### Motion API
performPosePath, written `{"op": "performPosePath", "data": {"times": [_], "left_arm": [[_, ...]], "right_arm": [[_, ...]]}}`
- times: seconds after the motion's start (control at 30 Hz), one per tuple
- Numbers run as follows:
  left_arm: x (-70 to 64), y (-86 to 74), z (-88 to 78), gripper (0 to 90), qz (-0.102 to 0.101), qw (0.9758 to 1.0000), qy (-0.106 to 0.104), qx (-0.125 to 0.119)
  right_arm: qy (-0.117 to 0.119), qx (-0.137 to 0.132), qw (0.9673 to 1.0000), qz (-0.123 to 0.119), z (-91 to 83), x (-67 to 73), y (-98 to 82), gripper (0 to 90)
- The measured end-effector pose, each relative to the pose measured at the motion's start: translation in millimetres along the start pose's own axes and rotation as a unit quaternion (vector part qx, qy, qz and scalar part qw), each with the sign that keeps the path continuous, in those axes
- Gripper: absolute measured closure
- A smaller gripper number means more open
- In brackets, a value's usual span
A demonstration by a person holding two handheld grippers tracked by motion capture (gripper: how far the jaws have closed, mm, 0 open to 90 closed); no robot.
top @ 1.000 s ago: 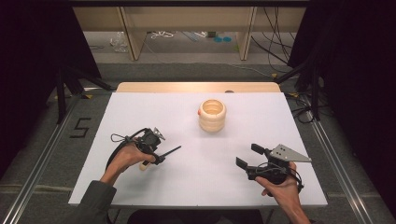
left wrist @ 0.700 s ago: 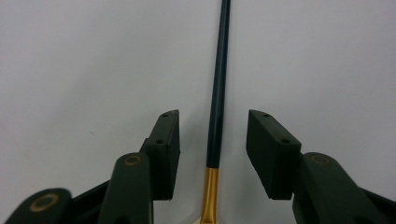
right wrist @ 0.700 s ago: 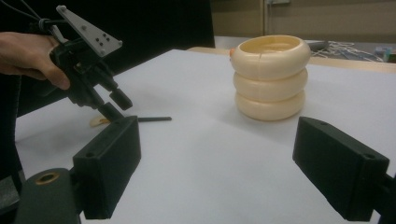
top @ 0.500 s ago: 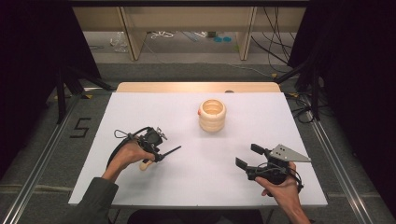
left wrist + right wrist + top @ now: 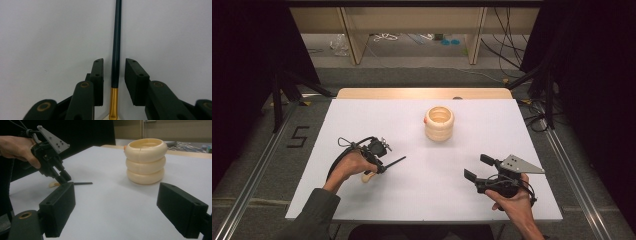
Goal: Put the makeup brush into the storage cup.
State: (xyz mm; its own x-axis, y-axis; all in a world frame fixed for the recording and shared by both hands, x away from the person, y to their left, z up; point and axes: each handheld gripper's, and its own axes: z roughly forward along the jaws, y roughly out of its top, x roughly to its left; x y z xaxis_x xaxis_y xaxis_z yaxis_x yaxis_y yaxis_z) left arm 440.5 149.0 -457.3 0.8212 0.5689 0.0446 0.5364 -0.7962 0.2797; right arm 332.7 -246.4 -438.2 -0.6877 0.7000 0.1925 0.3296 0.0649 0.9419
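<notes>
The left tongs [image 5: 113, 75] had just been closing around a thin brush [image 5: 116, 45] lying on the white tabletop [image 5: 362, 120], lower left, not yet pinching. The right tongs [image 5: 478, 168] waited open, lower right. Next, I think, squeeze and lift toward the ringed cup [image 5: 439, 123].

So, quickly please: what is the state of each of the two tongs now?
Left tongs: have just been closing around the thin dark rod, small gaps remain, not yet pressing.
Right tongs: open wide, holding nothing.

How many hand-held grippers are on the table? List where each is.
2. The left hand-held gripper is at the table's near left, over a thin dark tool; the right hand-held gripper is at the near right.
</notes>
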Motion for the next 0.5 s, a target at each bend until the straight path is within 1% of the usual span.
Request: {"op": "performPosePath", "data": {"times": [0.1,0.17,0.27,0.3,0.47,0.5], "left_arm": [[1.0,0.3,1.1,70.7,0.000,1.0000,-0.001,0.002],[1.7,0.8,1.4,71.5,0.002,1.0000,-0.003,0.008],[1.9,0.4,3.0,72.3,0.001,0.9999,-0.005,0.009],[2.0,0.5,3.1,72.9,0.001,0.9999,-0.007,0.009],[2.7,1.0,3.3,75.7,0.000,0.9998,-0.014,0.012],[2.7,1.1,3.3,76.2,-0.001,0.9998,-0.015,0.013]], "right_arm": [[0.001,-0.001,1.0000,0.000,0.0,0.1,0.0,16.1],[0.001,0.000,1.0000,0.000,0.0,0.1,0.0,16.1],[0.001,-0.002,1.0000,0.000,0.2,0.2,-0.1,16.2],[-0.001,-0.004,1.0000,-0.004,0.4,-0.4,0.0,16.1],[-0.001,-0.006,1.0000,-0.004,0.7,-0.2,-0.1,16.2],[-0.007,-0.001,1.0000,-0.006,-0.2,0.0,0.2,16.2]]}}
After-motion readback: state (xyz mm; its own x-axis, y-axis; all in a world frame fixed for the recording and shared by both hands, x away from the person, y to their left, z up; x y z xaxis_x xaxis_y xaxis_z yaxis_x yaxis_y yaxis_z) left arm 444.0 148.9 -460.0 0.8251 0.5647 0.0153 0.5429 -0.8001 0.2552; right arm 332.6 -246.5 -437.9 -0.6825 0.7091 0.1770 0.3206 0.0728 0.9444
